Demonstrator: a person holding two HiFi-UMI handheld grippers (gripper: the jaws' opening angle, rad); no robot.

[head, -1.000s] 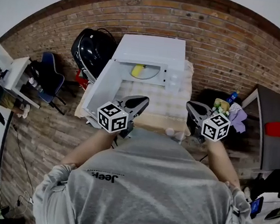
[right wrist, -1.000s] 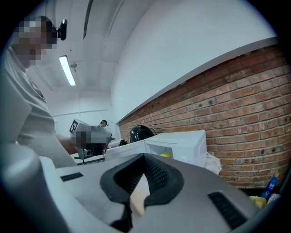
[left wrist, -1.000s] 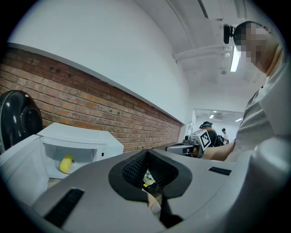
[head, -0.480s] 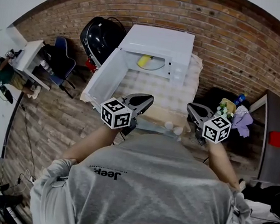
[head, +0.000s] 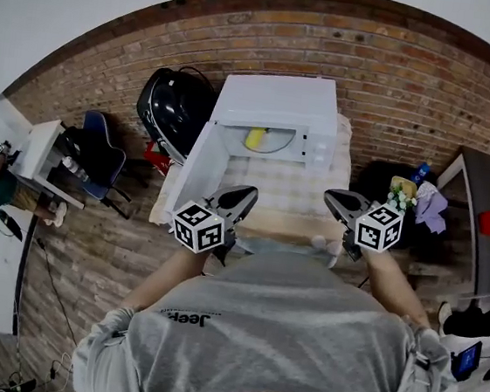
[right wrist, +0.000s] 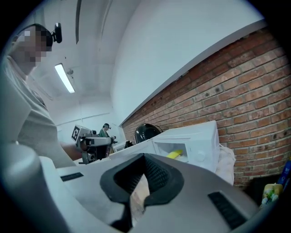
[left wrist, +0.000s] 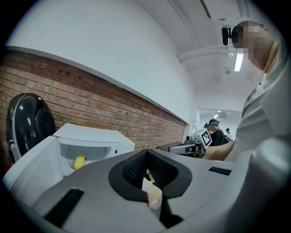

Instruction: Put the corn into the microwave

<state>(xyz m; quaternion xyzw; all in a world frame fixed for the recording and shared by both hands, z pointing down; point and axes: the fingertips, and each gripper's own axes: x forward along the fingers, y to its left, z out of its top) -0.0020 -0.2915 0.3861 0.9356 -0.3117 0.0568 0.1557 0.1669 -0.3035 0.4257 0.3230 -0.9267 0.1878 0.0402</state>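
We hold the left gripper (head: 237, 200) and right gripper (head: 343, 202) with jaws closed together, empty. The corn (head: 254, 138) lies well beyond them inside the white microwave (head: 278, 98), its door (head: 195, 169) open, on the cloth-covered tabletop (head: 289, 197) against the brick wall (head: 416, 87).

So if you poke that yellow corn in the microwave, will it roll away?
Probably, yes. The corn looks long and rounded, so a sideways nudge would likely roll it inside the open microwave. It seems stiff, not floppy: it lies there in one firm shape. It looks small beside the microwave, so probably light.
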